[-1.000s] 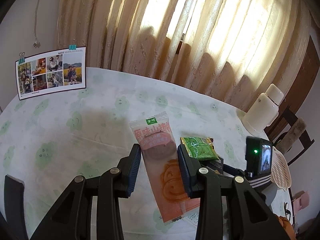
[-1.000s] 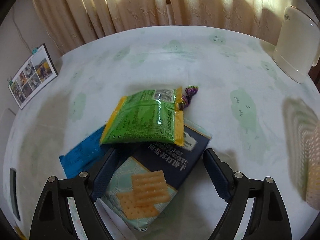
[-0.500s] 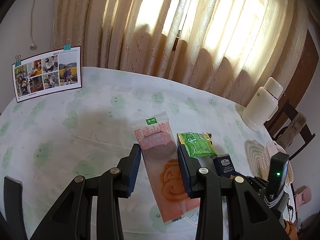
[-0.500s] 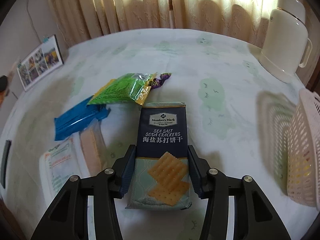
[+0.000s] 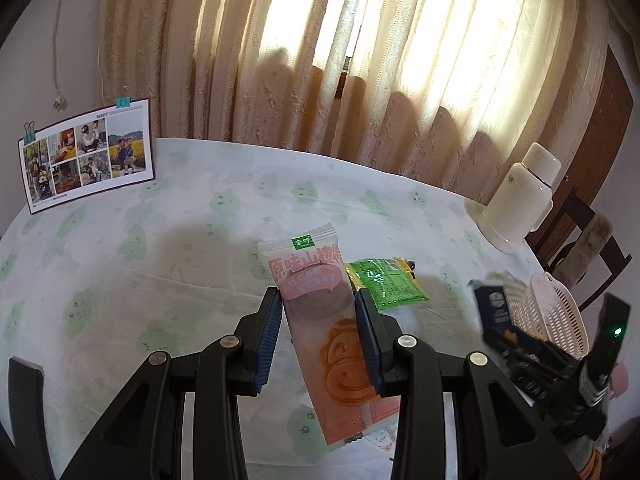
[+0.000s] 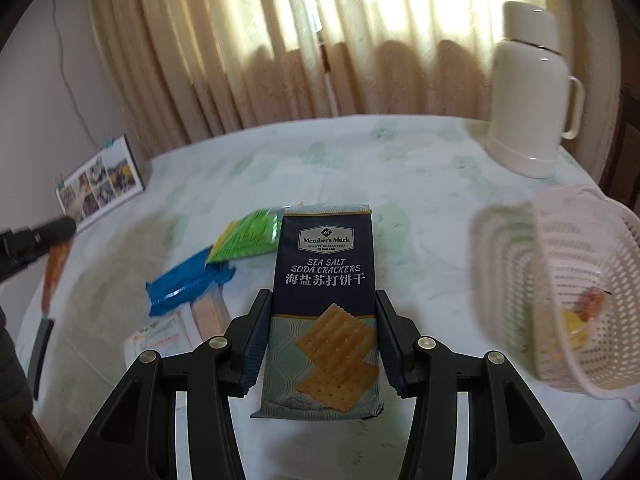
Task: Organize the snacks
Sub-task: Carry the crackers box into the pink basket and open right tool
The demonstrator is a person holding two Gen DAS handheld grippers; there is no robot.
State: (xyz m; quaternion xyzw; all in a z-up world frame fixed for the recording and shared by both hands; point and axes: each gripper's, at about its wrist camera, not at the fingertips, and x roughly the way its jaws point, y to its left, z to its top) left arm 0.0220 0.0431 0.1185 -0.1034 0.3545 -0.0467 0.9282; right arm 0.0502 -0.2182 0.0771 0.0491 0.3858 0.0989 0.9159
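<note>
The right gripper [image 6: 320, 344] has just been closing; its jaws clamp the cracker pack [image 6: 324, 304], lifted off the desk [image 6: 420, 208] just left of the pink basket [image 6: 576, 292]; the left gripper [image 5: 318, 340] pinches the pink snack bag [image 5: 320, 320] farther left; beyond the basket stands a white flask [image 6: 528, 92].

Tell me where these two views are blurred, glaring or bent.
Left wrist view: sunlit curtain blows out to white; cracker pack at the right edge smears with motion blur. Right wrist view: basket and photo card are smeared, while the cracker pack stays sharp. Both: fisheye bends the table edge and darkens the corners.
</note>
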